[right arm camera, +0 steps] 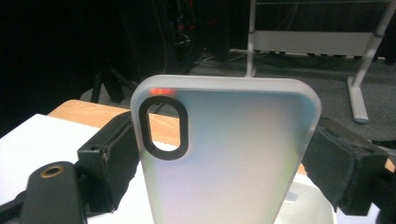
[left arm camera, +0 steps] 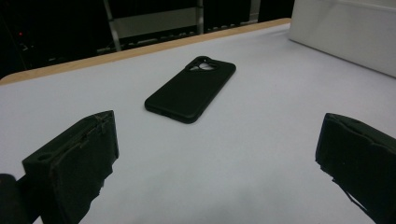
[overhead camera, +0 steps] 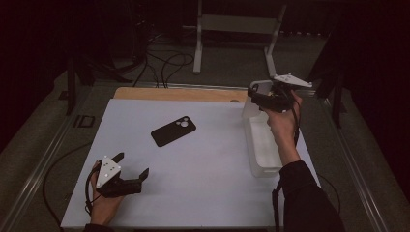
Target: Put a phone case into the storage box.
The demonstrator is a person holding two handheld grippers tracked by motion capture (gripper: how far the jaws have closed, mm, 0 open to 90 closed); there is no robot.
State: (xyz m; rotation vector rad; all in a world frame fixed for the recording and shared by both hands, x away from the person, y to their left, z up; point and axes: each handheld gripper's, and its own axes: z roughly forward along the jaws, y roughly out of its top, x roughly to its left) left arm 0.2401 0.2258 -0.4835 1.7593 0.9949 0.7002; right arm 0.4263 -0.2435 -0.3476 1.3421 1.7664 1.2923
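The right gripper [right arm camera: 224,158] is pinching a frosted clear phone case [right arm camera: 229,154] across its width, one black jaw pressing on each long edge, so the jaws are standing wide but are not free. The case is standing upright between them, with its oval camera cutout [right arm camera: 163,130] at the upper left in the right gripper view. In the high view the right gripper [overhead camera: 258,99] is holding this case [overhead camera: 255,99] in the air, above the far end of a white bin [overhead camera: 263,145] that is lying along the right edge of the table [overhead camera: 203,159].

The left gripper [left arm camera: 219,158] is holding nothing; its jaws are spread wide and only the bare white table surface is lying between them. In the high view the left gripper [overhead camera: 131,166] is sitting low near the front left corner of the table. A black phone case [left arm camera: 191,88] is lying flat on the table beyond it, well apart from both jaws, with its camera hole pointing to the far side; in the high view this black case [overhead camera: 173,130] is near the middle of the table.

The step in hand is probably the moving of the clear case between the bin and the table; which way it is going, the pictures are not telling. The next move is calling for a steady grip on the thin edges, because the smooth case could slip or twist. The black case is likely waiting for the left gripper, which must approach it low and flat.
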